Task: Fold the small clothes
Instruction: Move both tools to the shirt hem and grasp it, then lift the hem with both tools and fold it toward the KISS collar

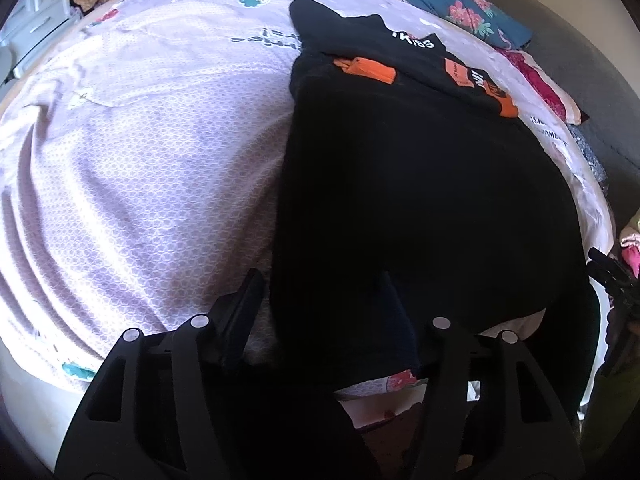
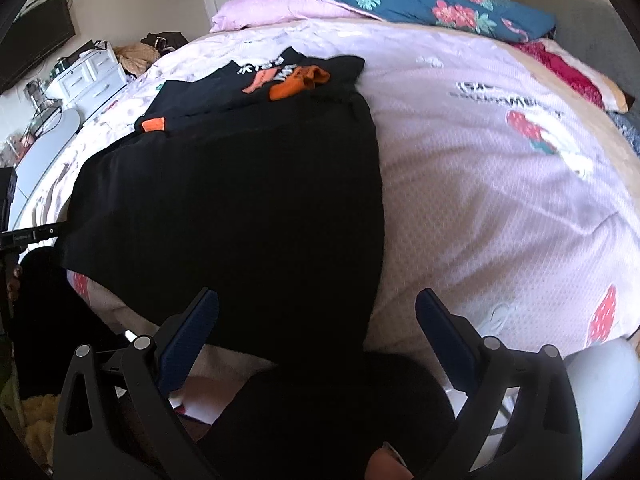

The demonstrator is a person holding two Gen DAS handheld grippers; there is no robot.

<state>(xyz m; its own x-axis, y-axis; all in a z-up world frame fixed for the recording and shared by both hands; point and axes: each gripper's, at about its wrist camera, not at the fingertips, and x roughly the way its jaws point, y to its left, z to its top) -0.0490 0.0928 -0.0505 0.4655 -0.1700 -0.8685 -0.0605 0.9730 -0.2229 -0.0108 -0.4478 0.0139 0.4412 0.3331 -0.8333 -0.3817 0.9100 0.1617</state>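
A plain black garment (image 1: 420,200) (image 2: 240,208) lies spread flat on the pink patterned bedsheet (image 1: 140,168) (image 2: 500,200), and its near hem reaches the bed's front edge. My left gripper (image 1: 324,304) hovers at the near left corner. Its jaws are half apart, the cloth's edge lies between them, and a strip of sheet shows beside the left finger (image 1: 248,304). My right gripper (image 2: 318,316) stands wide open over the near right corner, with neither pad touching the fabric. A second black garment with orange patches and white lettering (image 1: 404,56) (image 2: 280,76) lies beyond it.
A blue floral duvet (image 2: 420,4) and a pink pillow (image 2: 260,12) lie at the bed's far end, with red cloth (image 2: 560,68) by the grey headboard (image 2: 580,16). White drawers (image 2: 92,72) and a dark screen (image 2: 36,44) stand at the left. A person's dark clothing fills the foreground.
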